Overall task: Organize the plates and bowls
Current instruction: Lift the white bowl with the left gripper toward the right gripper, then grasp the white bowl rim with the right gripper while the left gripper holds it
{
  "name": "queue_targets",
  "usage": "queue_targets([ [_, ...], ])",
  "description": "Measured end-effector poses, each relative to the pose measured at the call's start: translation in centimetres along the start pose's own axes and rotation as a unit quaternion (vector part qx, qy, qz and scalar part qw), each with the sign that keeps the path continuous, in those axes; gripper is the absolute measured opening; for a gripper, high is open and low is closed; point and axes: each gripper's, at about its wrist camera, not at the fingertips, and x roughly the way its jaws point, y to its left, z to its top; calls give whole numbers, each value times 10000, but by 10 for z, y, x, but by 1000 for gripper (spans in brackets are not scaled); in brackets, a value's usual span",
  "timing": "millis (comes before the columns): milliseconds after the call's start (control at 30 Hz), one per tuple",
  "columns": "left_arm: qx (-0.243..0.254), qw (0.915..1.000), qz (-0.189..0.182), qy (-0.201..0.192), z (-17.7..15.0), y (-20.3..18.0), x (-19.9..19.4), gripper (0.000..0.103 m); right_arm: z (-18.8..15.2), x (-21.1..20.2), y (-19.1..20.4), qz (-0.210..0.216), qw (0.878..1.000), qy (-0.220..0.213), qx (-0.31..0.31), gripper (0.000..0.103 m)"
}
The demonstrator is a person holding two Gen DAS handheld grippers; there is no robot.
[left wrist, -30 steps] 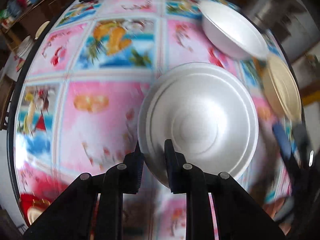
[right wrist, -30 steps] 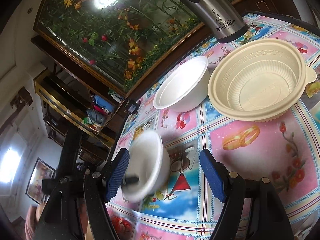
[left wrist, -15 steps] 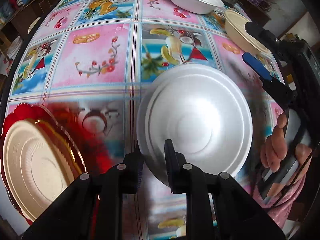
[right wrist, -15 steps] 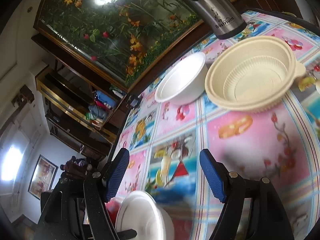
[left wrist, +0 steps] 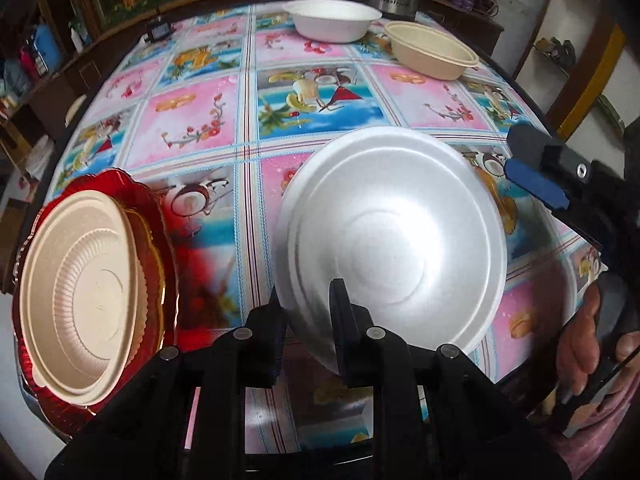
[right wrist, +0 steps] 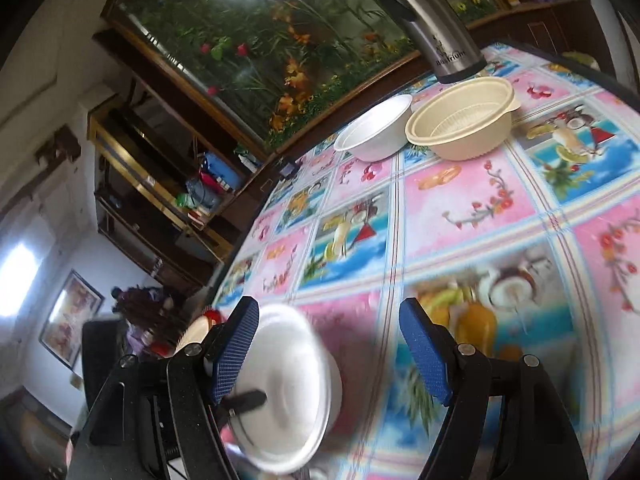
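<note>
My left gripper [left wrist: 306,322] is shut on the near rim of a white foam plate [left wrist: 394,236] and holds it tilted above the table. The plate also shows in the right wrist view [right wrist: 288,392], blurred. A cream plate [left wrist: 76,292] lies on a red plate [left wrist: 160,240] at the table's left edge. A white bowl [left wrist: 332,20] and a cream bowl [left wrist: 434,52] stand at the far side; both show in the right wrist view, white [right wrist: 376,136] and cream [right wrist: 464,124]. My right gripper [right wrist: 328,360] is open and empty, blue pads [left wrist: 534,188] to the right of the foam plate.
A steel flask [right wrist: 436,28] stands behind the bowls. The table has a bright patterned cloth [left wrist: 320,96]. Shelves [right wrist: 160,200] and a flower picture [right wrist: 280,40] lie beyond the far edge.
My left gripper has carried the foam plate back toward the near side; the red and cream plates came into view at the left. My right gripper has pulled back from the bowls.
</note>
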Motion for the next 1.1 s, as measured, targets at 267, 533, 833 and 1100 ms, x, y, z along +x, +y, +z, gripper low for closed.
queue_targets([
  [267,237,9981,277,-489,-16,-9,-7,18,-29,-5,8,-218,9989,367,-218,75],
  [533,277,9967,382,-660,-20,-10,-8,18,-36,-4,7,-337,9980,469,-252,75],
  [833,247,9968,355,-668,-21,-9,-6,19,-42,2,8,-357,9974,586,-241,73],
  [1100,225,9970,338,-653,-20,-8,-6,19,-44,7,10,-369,9968,655,-275,58],
])
